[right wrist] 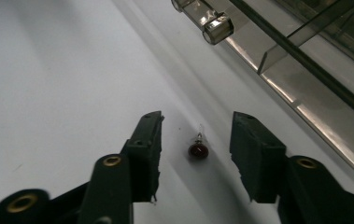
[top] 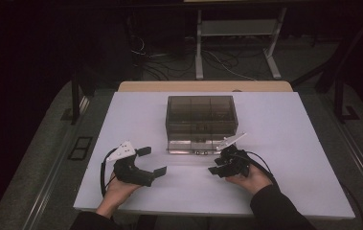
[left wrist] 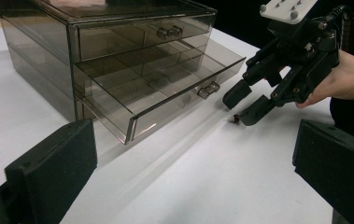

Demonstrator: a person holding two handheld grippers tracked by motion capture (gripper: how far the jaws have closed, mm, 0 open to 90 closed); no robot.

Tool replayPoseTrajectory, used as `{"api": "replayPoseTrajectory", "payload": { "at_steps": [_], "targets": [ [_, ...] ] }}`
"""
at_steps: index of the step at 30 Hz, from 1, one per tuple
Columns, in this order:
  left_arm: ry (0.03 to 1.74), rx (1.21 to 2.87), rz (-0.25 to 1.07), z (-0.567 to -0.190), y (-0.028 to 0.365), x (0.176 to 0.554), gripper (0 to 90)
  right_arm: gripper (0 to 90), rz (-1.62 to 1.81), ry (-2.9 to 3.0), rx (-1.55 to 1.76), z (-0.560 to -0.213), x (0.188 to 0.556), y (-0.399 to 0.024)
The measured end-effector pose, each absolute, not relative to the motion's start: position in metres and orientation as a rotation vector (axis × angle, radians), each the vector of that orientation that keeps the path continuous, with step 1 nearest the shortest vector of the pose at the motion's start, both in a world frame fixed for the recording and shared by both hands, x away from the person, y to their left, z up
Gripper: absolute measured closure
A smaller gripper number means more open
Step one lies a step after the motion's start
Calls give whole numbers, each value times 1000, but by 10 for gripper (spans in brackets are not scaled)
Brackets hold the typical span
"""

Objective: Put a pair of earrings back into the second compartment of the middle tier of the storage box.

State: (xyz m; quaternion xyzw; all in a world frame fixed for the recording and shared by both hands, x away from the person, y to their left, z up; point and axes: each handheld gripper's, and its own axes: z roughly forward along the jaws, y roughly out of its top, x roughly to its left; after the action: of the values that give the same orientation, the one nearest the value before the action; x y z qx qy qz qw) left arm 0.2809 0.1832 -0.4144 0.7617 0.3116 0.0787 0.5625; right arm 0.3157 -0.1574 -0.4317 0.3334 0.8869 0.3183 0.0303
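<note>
- Your right gripper (right wrist: 197,135) has its jaws partly spread around the small bulb (right wrist: 198,148) on the table (right wrist: 48,70), not touching it.
- Your left gripper (top: 151,160) rests with its jaws spread wide and empty, near the smoked drawer box (top: 201,115).

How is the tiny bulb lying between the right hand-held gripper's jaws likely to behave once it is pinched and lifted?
The tiny bulb looks rounded with a clear glass tip, so it may roll or squirt sideways under the flat pads. It seems very light yet fragile, so a gentle squeeze is probably wise. The right hand-held gripper straddles it without touching.
</note>
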Motion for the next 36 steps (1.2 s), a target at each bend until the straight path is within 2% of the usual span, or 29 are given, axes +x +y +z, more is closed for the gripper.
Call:
{"api": "replayPoseTrajectory", "payload": {
  "at_steps": [5,12,23,36],
  "targets": [
    [735,1794,187,-414,183,281,0,672,957,2743,1007,-433,316,-157],
    [736,1796,187,-414,183,281,0,778,911,2764,969,-436,315,-152],
    [736,1797,188,-415,184,281,0,787,912,2773,974,-432,314,-154],
    [743,1795,187,-415,184,281,0,787,1000,2798,979,-400,313,-167]
  ]
}}
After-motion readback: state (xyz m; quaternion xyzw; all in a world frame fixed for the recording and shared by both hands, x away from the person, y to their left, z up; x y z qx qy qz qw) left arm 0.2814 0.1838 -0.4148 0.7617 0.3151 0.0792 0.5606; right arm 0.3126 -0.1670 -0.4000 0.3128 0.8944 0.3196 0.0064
